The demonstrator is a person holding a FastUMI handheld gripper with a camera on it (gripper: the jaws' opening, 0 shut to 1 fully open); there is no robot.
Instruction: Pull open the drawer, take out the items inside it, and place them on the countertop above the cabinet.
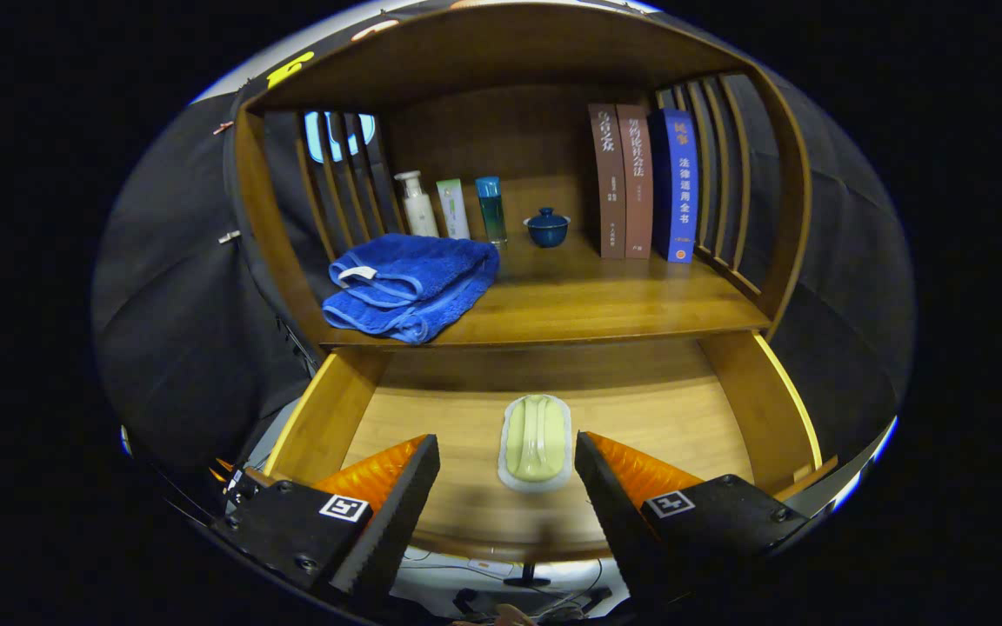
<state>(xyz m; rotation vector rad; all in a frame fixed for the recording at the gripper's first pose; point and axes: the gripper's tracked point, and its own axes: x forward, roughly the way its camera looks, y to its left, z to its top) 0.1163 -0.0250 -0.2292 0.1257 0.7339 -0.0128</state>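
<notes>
We see the drawer (731,400) pulled open in the lower half of the frame, its wooden floor bare apart from one item: a pale green soap (535,439) lying in a white oval dish (510,461), lengthwise toward us, near the middle of the drawer. Our gripper (508,474) is spread wide, holding nothing; its two fingers rise from the bottom of the frame, one on each side of the dish, and the dish sits between the tips without touching either. We cannot tell how high the fingers are above the drawer floor. Above the drawer, across the centre of the frame, runs the countertop (605,304). A folded blue towel (410,287) lies on its left part, overhanging the front edge a little. Behind the towel stand a white bottle (418,204), a white tube (453,209) and a teal bottle (491,209) in a row, with a small dark blue lidded cup (547,227) just to their right. Further right, three books (640,183) stand upright, two brown and one blue, against the slatted side.
</notes>
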